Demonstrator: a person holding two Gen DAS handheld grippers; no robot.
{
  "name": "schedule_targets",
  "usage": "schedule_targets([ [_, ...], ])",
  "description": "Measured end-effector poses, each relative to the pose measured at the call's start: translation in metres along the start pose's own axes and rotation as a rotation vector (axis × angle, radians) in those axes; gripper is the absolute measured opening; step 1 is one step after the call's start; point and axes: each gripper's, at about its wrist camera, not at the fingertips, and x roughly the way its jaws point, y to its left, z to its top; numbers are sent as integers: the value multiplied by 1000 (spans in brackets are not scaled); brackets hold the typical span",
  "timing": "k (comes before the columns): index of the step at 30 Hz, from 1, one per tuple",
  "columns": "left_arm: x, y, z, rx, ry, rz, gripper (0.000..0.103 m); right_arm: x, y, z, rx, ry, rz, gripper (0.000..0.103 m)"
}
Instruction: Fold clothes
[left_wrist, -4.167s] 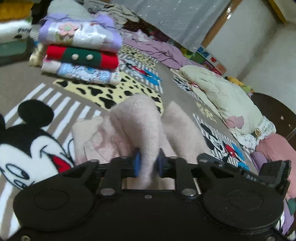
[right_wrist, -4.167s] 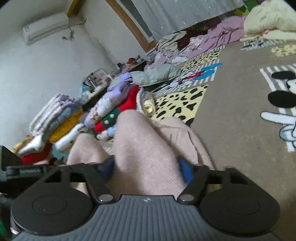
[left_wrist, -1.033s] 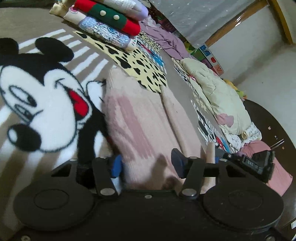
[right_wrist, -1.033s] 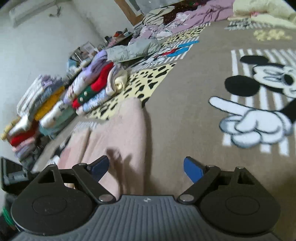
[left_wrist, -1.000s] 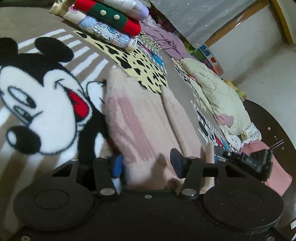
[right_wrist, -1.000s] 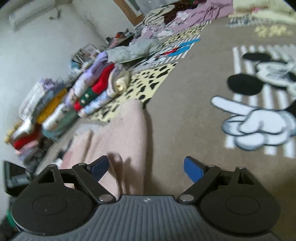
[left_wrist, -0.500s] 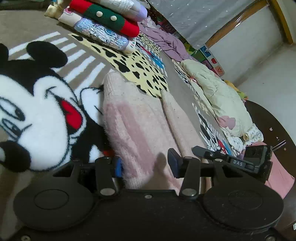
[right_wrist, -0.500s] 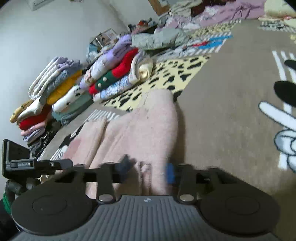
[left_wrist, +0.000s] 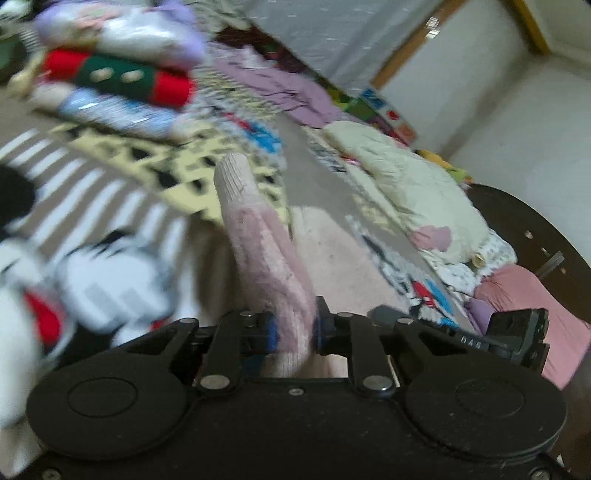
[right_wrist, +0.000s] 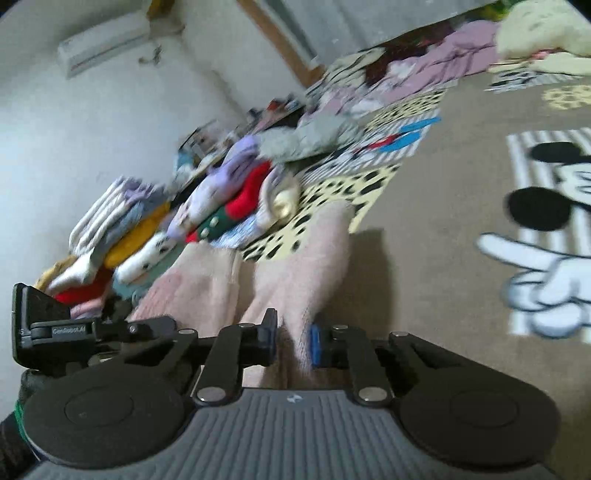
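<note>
Pink sweater (left_wrist: 266, 254) lengthwise, away

Your left gripper (left_wrist: 294, 332) has its blue-padded fingers (left_wrist: 271, 331) drawn in tight on a fold of the fuzzy pink knit sweater (left_wrist: 266, 254). Your right gripper (right_wrist: 293, 341) is likewise pinched onto the same sweater, both pointing forward, side by side.

- Left wrist view: low over the cartoon rug (left_wrist: 110, 177), close behind its fingers (left_wrist: 271, 332), facing the folded pile (left_wrist: 114, 77).
- Right wrist view: equally low and close, the same pile (right_wrist: 221, 206) ahead-left.
- Shared: pink sweater (left_wrist: 266, 258), pile, rug.
</note>
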Motion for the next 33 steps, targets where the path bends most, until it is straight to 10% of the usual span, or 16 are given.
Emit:
schedule_targets([
  [8, 80, -27, 29, 118, 60, -78, 12, -65, -48, -9, 150, -160, -157, 19],
  [15, 104, -4, 28, 91, 139, 20, 15, -49, -54, -13, 160, -101, -294, 28],
  [20, 87, 8, 30, 54, 120, 27, 62, -62, -57, -11, 221, -152, -280, 58],
  [26, 19, -6, 19, 96, 48, 116, 87, -94, -43, -10, 180, -174, -355, 63],
  [30, -54, -41, -17, 265, -201, 196, 103, -119, -19, -15, 117, -209, -403, 70],
  [33, -65, -36, -38, 209, -31, 114, 103, -136, 1, -30, 103, -224, -394, 71],
])
